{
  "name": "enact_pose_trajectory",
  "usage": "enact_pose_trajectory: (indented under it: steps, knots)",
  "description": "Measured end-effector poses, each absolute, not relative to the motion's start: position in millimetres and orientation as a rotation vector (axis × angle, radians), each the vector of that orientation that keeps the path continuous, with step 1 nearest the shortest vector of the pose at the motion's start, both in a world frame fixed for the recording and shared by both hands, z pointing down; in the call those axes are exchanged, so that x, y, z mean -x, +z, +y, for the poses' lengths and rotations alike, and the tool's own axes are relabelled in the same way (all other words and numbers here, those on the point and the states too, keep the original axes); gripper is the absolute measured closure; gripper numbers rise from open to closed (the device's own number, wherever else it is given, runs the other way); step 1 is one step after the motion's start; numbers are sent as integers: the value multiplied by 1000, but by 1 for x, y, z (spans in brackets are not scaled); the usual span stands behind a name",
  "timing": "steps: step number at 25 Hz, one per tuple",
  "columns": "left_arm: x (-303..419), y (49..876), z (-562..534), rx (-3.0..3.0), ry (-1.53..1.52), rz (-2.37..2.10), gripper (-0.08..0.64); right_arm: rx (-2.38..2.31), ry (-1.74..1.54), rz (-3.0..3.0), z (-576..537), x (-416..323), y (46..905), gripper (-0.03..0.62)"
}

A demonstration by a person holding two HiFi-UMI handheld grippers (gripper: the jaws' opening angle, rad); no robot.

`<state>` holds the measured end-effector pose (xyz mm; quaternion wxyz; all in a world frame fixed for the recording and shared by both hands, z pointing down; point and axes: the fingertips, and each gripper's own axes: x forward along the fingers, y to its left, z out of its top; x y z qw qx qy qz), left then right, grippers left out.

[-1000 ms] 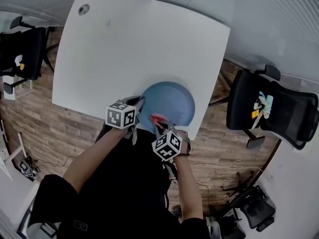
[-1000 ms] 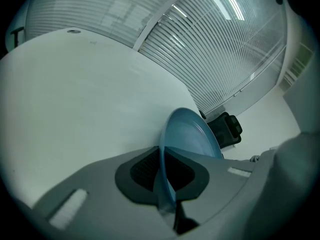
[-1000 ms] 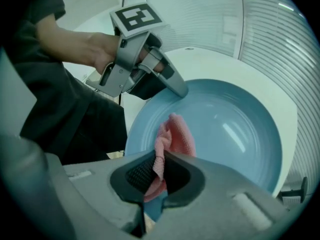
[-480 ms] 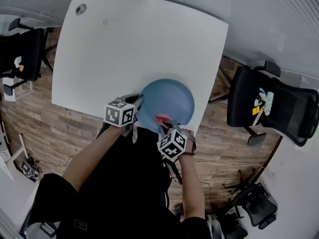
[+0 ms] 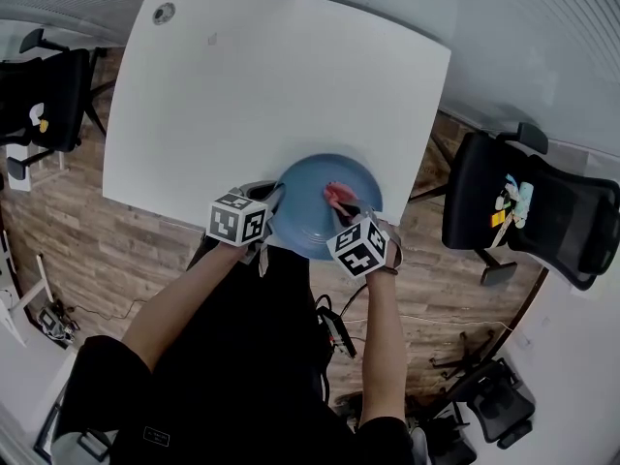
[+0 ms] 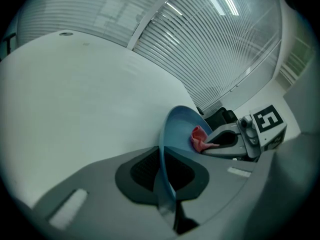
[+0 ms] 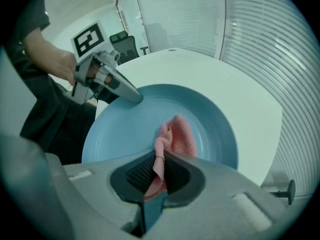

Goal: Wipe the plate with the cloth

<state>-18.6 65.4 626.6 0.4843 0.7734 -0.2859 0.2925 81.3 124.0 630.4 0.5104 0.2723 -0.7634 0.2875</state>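
Blue plate (image 5: pixel 308 223) sits lower centre of head view, at the near edge of the white bench (image 5: pixel 242 95). Left hand-held gripper (image 5: pixel 275 198) clenched on the plate's left rim, rim edge-on between its jaws. Right hand-held gripper (image 5: pixel 341 204) clenched on a bunched pink cloth (image 5: pixel 334 194); cloth's free end rests on the plate's inner surface, right of centre. Black office chair (image 5: pixel 523 211) at frame right, on wood floor (image 5: pixel 58 231).
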Motion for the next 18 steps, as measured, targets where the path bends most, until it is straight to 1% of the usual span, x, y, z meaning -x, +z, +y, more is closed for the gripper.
enact_pose_trajectory:
  steps: [9, 18]
  knots:
    - [20, 626, 66, -1878, 708, -703, 543, -755, 531, -1778, 72, -106, 632, 569]
    - [19, 626, 66, -1874, 705, -719, 545, -800, 520, -1674, 98, -131, 634, 569]
